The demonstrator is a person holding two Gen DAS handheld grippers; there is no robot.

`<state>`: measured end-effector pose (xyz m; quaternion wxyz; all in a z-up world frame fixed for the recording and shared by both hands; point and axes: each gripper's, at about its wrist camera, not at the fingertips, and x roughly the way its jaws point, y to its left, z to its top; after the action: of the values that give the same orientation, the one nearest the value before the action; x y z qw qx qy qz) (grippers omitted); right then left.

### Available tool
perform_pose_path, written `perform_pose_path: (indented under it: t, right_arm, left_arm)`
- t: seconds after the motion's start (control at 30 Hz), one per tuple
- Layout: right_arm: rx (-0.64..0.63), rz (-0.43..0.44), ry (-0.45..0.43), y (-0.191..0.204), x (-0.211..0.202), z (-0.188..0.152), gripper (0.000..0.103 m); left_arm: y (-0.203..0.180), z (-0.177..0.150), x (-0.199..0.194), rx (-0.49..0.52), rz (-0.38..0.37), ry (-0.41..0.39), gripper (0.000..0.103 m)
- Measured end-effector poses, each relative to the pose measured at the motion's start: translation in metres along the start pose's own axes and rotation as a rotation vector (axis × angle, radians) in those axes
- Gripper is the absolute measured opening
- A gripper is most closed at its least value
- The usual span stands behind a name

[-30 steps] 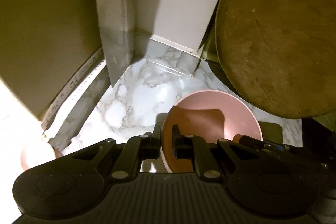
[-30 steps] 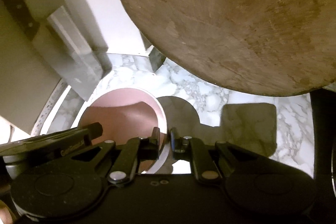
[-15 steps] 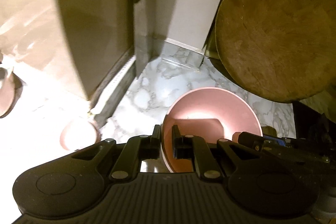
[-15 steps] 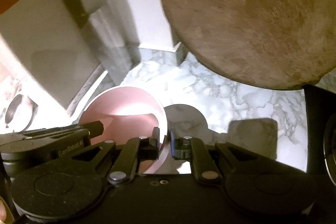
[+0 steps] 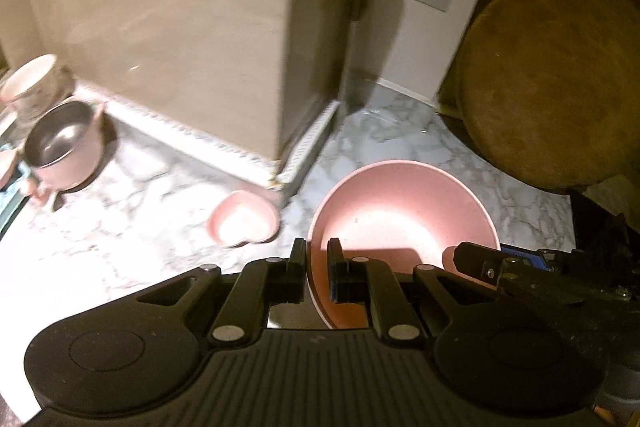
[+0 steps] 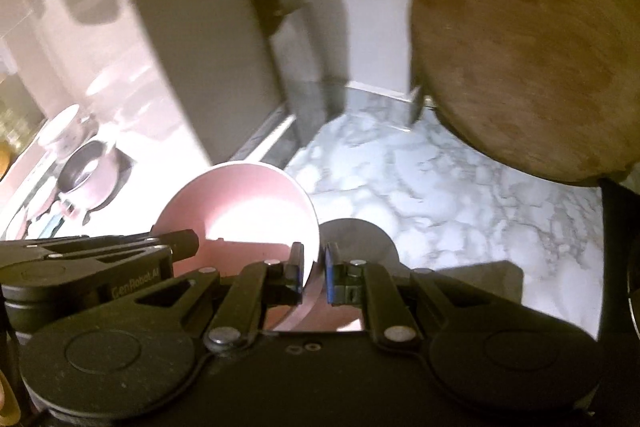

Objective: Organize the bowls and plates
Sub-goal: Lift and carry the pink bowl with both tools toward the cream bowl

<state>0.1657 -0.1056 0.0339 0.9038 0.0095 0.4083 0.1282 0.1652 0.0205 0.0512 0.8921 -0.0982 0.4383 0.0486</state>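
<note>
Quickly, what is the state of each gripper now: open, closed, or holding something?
Left gripper: jaws closed on the rim of the pink bowl.
Right gripper: jaws closed on the opposite rim of the same pink bowl.

The bowl (image 5: pixel 404 223) sits at lower centre of the left wrist frame, above the counter (image 5: pixel 400 131). Left of it lies a small dish (image 5: pixel 244 223). At far left stands a pot (image 5: pixel 64 147), a cup (image 5: pixel 30 83) behind it. The round board (image 5: pixel 548 83) leans at upper right.
</note>
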Motion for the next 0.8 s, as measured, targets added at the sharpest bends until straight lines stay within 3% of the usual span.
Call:
perform_pose_path:
  t: [0.43,0.8]
  right_arm:
    - [-0.113,0.084,0.045,0.074,-0.001,-0.02,0.009]
    - [-0.151,0.124,0.125,0.105,0.013,-0.045,0.009]
  left_arm:
    - [0.071,-0.036,-0.03,-0.083,0.087,0.014,0.01]
    - [0.098,-0.065,-0.026,-0.117,0.123,0.075,0.01]
